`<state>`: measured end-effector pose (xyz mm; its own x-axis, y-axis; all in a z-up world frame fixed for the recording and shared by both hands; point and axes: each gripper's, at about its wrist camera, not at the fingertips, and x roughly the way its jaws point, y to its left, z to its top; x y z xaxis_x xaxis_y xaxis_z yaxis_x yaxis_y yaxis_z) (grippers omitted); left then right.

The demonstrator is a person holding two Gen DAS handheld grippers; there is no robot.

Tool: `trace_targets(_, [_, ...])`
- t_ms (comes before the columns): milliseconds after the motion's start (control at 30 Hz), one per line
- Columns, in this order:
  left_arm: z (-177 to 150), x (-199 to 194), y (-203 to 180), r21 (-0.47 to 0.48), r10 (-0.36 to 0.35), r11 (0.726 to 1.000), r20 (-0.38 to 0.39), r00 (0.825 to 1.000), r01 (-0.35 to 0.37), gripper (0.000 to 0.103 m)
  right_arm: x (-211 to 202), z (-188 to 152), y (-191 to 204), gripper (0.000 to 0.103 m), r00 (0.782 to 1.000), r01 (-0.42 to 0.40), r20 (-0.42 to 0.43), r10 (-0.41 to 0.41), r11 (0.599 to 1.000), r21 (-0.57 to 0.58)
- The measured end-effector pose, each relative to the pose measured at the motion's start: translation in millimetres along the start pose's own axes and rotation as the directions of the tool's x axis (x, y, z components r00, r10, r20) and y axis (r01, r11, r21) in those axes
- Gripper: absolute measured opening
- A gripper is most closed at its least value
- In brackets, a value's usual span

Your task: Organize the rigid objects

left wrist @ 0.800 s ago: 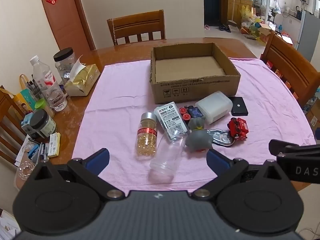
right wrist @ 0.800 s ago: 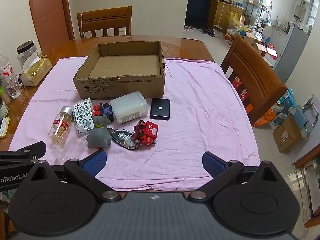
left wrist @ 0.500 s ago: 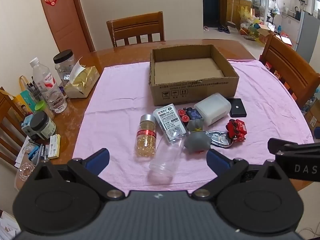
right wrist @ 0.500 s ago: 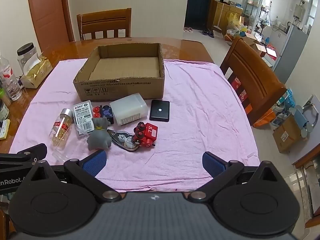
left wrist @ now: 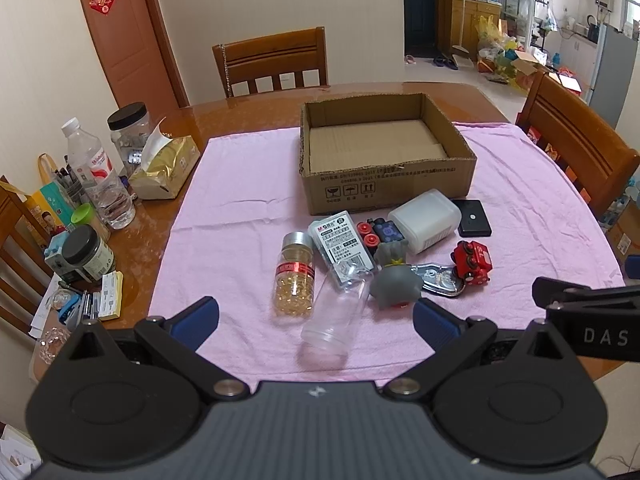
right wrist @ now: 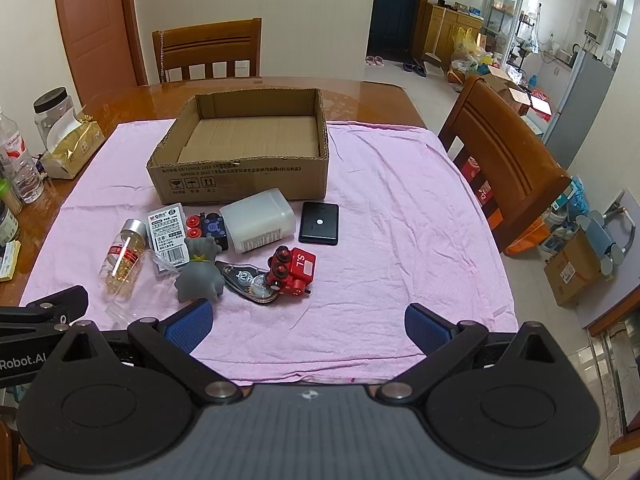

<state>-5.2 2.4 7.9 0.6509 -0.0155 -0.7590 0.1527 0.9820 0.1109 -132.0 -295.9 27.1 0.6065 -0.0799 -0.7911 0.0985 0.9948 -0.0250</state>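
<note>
An open cardboard box (left wrist: 384, 186) (right wrist: 240, 182) with nothing inside sits on a pink cloth (left wrist: 240, 216). In front of it lie a capsule bottle (left wrist: 294, 276), a clear empty bottle (left wrist: 336, 316), a white labelled pack (left wrist: 340, 240), a white plastic tub (left wrist: 424, 220), a grey figure (left wrist: 394, 278), a correction tape (right wrist: 252, 280), a red toy engine (right wrist: 294, 270), a dark toy car (right wrist: 214, 228) and a black flat case (right wrist: 319, 223). My left gripper (left wrist: 316, 318) is open, just before the clear bottle. My right gripper (right wrist: 308, 326) is open and empty, short of the red engine.
Along the table's left edge stand a tissue box (left wrist: 166, 168), a water bottle (left wrist: 96, 176), dark-lidded jars (left wrist: 86, 254) and stationery. Wooden chairs stand behind the table (left wrist: 272, 62) and at its right (right wrist: 504, 160). Cardboard boxes lie on the floor at right.
Both grippers have drifted slightly back and up; the objects sit a little lower in each view. Nothing on the cloth has moved.
</note>
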Motion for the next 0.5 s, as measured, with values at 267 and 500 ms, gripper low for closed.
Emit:
trace_targets(267, [-0.1, -2.3, 4.8, 0.013, -0.016, 1.0, 0.006, 1.0, 0.016, 0.102, -1.9, -3.7, 4.7, 0.103, 1.0, 0.005, 0.0, -0.005, 1.0, 0.005])
trace_targets(500, [0.0, -4.1, 9.8, 0.028, -0.034, 0.999, 0.016, 0.999, 0.034, 0.102, -6.2, -5.5, 9.5, 0.103, 1.0, 0.02, 0.003, -0.02, 1.0, 0.014])
